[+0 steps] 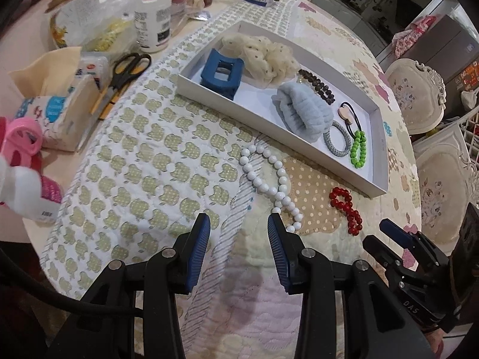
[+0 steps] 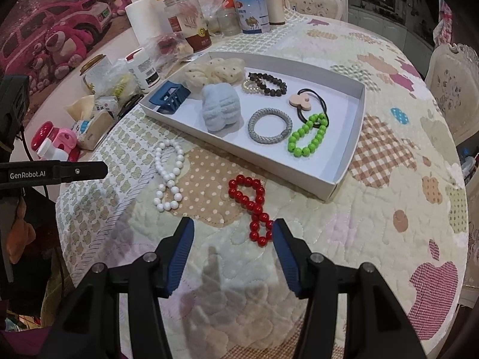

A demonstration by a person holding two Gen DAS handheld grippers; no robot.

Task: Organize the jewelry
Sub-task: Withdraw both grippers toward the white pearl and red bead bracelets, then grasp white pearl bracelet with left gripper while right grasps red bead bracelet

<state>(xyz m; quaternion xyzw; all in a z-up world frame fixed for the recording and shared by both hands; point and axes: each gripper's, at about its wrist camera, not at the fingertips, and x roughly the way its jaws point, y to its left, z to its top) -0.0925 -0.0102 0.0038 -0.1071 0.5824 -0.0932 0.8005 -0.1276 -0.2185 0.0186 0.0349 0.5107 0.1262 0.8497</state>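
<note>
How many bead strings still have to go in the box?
Two. Done: the green beads, dark beads, grey ring, blue clip and scrunchies already lie in the white box. In hand: nothing; the left gripper and right gripper are both open and empty. Left: the white beads and red beads lie on the quilt outside the box.
</note>
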